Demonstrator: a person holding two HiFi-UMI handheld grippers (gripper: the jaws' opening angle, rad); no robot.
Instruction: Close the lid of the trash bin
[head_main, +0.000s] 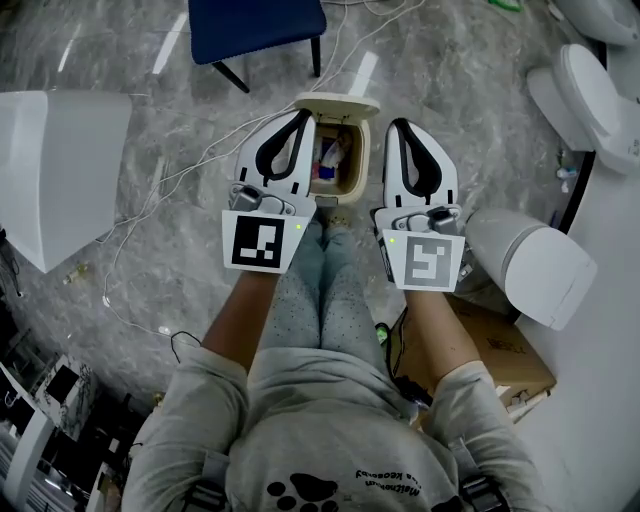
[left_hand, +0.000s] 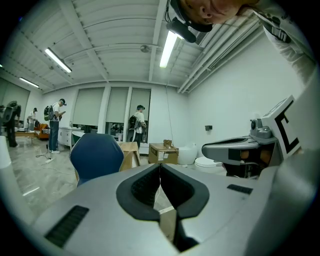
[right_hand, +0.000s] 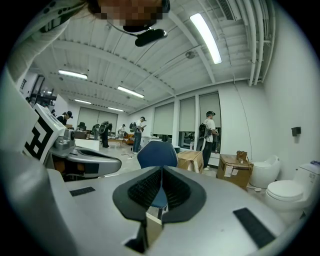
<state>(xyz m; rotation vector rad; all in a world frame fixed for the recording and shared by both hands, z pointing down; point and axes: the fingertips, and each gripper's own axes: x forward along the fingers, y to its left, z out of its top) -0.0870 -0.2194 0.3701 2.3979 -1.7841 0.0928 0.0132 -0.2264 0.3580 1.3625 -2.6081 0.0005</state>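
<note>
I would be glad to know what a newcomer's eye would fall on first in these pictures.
Two white grippers fill the middle of the head view, the left gripper and the right gripper, both shut and empty, side by side above the person's legs. Between them on the floor stands a beige trash bin, its lid up and rubbish showing inside.

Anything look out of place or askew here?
The trash bin on the floor has its lid tipped up, leaving the rubbish inside exposed. A loose white cable trails across the floor to its left. Nothing looks spilled or damaged.
</note>
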